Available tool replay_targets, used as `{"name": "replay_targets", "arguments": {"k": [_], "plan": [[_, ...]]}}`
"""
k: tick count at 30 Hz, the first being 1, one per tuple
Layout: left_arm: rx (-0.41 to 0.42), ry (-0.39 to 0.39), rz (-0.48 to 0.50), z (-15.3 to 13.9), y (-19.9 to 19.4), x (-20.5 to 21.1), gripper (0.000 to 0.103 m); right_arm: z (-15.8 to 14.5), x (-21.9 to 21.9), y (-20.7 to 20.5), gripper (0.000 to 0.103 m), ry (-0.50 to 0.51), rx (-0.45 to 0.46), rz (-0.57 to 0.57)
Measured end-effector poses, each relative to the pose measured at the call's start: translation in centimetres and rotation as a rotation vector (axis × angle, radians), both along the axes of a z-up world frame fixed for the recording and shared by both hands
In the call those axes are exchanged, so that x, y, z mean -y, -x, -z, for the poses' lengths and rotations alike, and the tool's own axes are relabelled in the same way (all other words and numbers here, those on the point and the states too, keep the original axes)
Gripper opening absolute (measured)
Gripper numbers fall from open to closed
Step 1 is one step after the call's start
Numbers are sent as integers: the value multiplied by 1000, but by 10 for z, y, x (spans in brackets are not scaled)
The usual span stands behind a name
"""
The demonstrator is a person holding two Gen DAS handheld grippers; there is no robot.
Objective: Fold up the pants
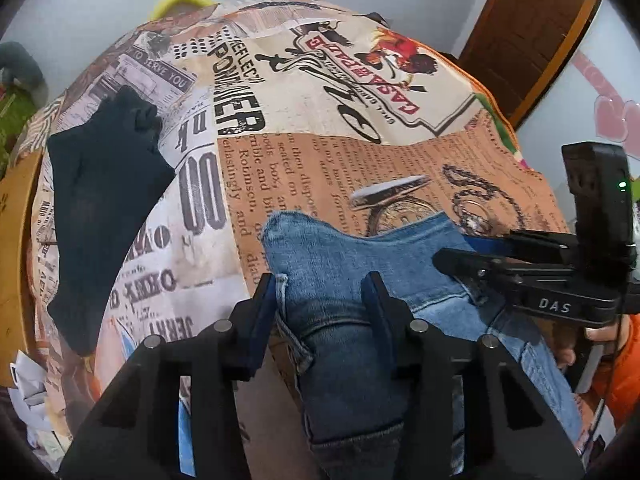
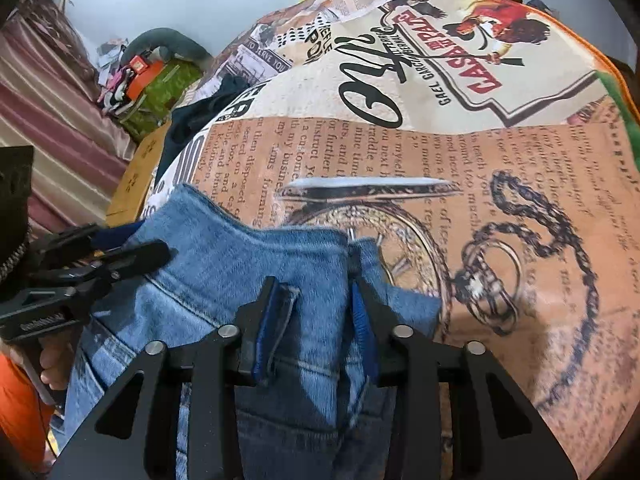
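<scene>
On the newsprint-patterned cloth (image 1: 280,168) we list blue jeans (image 1: 340,320), their lower part cut off at the bottom of both views. Our left gripper (image 1: 324,300) clamps a raised denim fold near a belt loop; our right gripper (image 2: 316,320) clamps the waistband, though blur hides the pad contact there. A dark garment (image 1: 104,200) lies well apart toward the cloth's left edge. Beyond the jeans the cloth lies bare up to its far, orange-trimmed edge.
</scene>
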State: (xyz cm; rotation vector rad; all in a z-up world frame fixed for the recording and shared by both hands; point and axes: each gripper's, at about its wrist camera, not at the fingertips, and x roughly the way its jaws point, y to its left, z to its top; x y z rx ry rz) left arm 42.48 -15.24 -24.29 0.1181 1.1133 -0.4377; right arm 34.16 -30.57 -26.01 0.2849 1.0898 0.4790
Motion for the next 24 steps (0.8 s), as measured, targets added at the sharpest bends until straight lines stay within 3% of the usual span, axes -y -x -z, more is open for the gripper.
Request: {"name": "replay_targets", "arguments": {"k": [7,12,16,19,21,24], "plan": [[80,-123,-42,15,6,10,41,-2,-14,12,17,161,94,-22],[64,-124,-41,-3,4,5,43,-30,-11,34,36,267,133,1],[85,-78,-48,-37,25,-5,64,-56,-1,62,47,189,167,-1],[106,-46,-32,-54,46,-6,78,-69,-4,82,63,142,194,-22],[104,-48,-17,-57,57,-2,80,-70,-10,90,74,114,178,-41],[68,-100,24,-44,74,6,84,-55,-25,101,73,134,120,-93]]}}
